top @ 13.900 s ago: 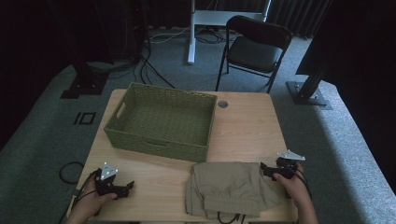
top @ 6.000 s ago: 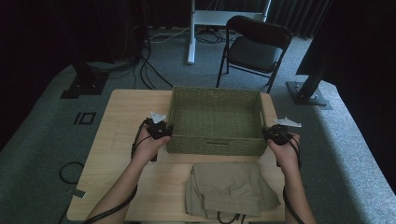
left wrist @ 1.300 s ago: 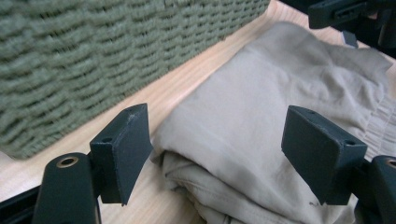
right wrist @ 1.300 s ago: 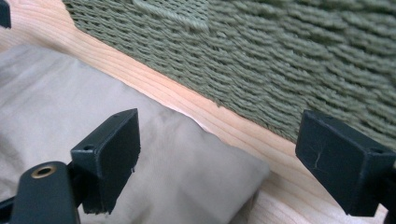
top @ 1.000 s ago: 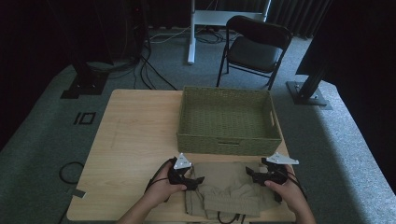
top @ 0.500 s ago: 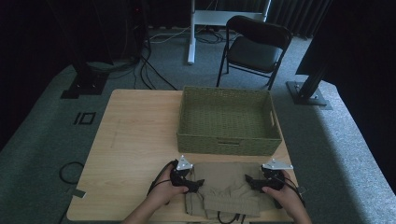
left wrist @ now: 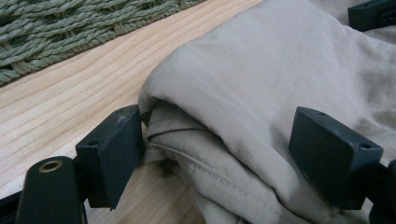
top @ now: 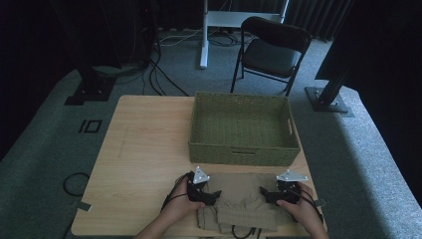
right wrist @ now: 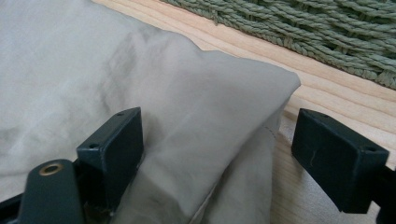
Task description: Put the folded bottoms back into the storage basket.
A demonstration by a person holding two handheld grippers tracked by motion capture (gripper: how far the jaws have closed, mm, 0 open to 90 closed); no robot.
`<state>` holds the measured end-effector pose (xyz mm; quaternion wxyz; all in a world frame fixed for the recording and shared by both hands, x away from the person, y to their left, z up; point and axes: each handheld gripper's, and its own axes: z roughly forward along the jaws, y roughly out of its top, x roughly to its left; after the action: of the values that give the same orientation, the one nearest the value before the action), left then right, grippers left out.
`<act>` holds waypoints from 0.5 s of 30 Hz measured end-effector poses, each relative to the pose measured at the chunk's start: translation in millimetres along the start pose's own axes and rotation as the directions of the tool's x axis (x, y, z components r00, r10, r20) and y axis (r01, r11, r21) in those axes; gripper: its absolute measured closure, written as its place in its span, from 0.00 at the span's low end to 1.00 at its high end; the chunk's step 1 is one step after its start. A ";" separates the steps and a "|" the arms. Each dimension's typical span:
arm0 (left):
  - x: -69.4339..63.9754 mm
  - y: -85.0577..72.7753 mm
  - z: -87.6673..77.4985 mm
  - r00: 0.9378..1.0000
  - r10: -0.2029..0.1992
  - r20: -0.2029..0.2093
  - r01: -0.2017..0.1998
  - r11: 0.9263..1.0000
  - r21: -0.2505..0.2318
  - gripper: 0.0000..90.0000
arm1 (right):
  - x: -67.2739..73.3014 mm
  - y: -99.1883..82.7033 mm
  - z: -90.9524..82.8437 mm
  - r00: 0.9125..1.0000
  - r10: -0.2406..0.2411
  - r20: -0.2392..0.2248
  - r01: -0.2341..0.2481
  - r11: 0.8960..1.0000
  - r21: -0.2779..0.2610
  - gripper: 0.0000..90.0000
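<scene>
My left gripper [top: 209, 194] sits at the left edge of the folded beige garment [top: 239, 201], which lies along the table's [top: 144, 149] near edge, toward its near right corner. From above I can make out its place but not how its fingers stand. My left gripper view settles that: the fingers [left wrist: 112, 149] are spread wide, having just been opening, and the garment's [left wrist: 261, 93] folded corner bulges between them. The left finger touches the lower fold's hem; the right one stands apart over the cloth. That view also shows the layered folds and stitched seam.

The green woven basket [top: 244, 129] stands just beyond the garment, against the table's right edge.

My right gripper [top: 271, 195] is at the garment's right edge. In the right gripper view its fingers [right wrist: 114, 149] are spread too, one resting against the cloth [right wrist: 187, 121], the other over bare wood beside the fold.
</scene>
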<state>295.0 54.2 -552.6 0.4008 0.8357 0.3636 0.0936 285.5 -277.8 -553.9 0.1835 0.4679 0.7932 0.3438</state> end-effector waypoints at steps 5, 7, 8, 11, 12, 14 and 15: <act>0.7 2.1 1.7 1.000 -0.003 0.020 0.003 1.000 -0.012 0.41 | 7.2 1.0 -2.9 1.000 -0.004 -0.012 0.004 1.000 -0.005 0.43; 2.8 3.2 3.4 0.997 -0.011 0.077 0.012 1.000 -0.014 0.61 | 10.9 2.7 -4.0 0.999 -0.015 -0.036 0.015 1.000 0.001 0.58; 3.2 3.8 4.3 0.996 -0.016 0.087 0.017 1.000 -0.012 0.70 | 12.6 3.7 -4.6 0.999 -0.017 -0.047 0.018 1.000 0.008 0.67; 3.0 4.3 5.9 0.993 -0.036 0.108 0.036 0.999 -0.004 0.84 | 17.6 5.8 -5.0 0.997 -0.004 -0.082 0.006 1.000 0.024 0.85; 2.4 4.0 5.9 0.993 -0.045 0.111 0.046 0.999 -0.004 0.86 | 19.1 6.7 -5.2 0.997 -0.011 -0.078 0.013 0.999 0.030 0.87; 2.6 4.1 5.6 0.993 -0.035 0.116 0.036 0.999 -0.004 0.88 | 20.9 9.1 -5.2 0.997 -0.013 -0.070 0.016 0.999 0.044 0.89; 2.8 4.7 5.2 0.993 -0.020 0.119 0.020 1.000 0.000 0.88 | 21.6 9.9 -5.2 0.998 -0.014 -0.069 0.017 0.999 0.049 0.89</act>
<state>301.9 51.0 -552.9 0.4232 0.8359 0.3473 0.0399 277.8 -257.7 -542.5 0.1473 0.4541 0.8108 0.3386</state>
